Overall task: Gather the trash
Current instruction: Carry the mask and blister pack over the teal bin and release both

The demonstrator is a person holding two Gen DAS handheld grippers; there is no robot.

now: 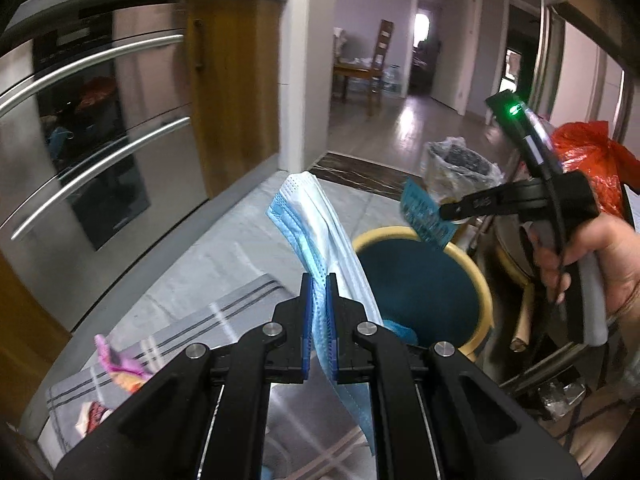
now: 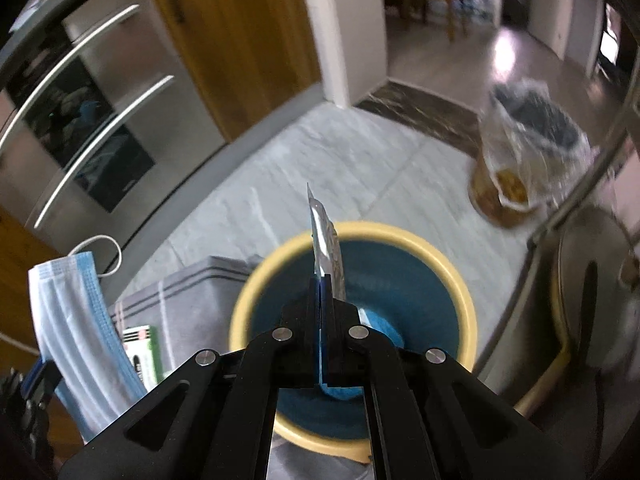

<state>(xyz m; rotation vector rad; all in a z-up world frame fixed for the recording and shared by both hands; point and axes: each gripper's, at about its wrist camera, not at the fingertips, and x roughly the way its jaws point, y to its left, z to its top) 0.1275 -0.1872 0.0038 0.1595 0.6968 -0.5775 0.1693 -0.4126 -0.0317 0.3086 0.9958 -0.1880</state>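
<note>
- Left tongs [image 1: 319,300]: pinching a pale blue pleated paper face mask [image 1: 320,224], held just left of the round blue bin with a yellow rim [image 1: 482,280], likely ready for dropping.
- Right tongs [image 2: 325,292]: pressed together on a flat silvery foil wrapper [image 2: 326,240], poised directly over the bin's mouth for release.
- Grey striped cloth [image 1: 224,308]: lying left of the bin, carrying leftover scraps.
- Bag-lined basket [image 2: 528,140]: beyond the bin, on the floor.

There are two grippers, the left gripper [image 1: 319,280] and the right gripper [image 2: 325,280], and two bins: one yellow bin [image 2: 460,280] mid-frame and one bagged bin [image 2: 516,184] at upper right. There is one face mask [image 1: 320,216], one foil wrapper [image 2: 326,240] and one grey cloth [image 1: 224,312] at lower left
</note>
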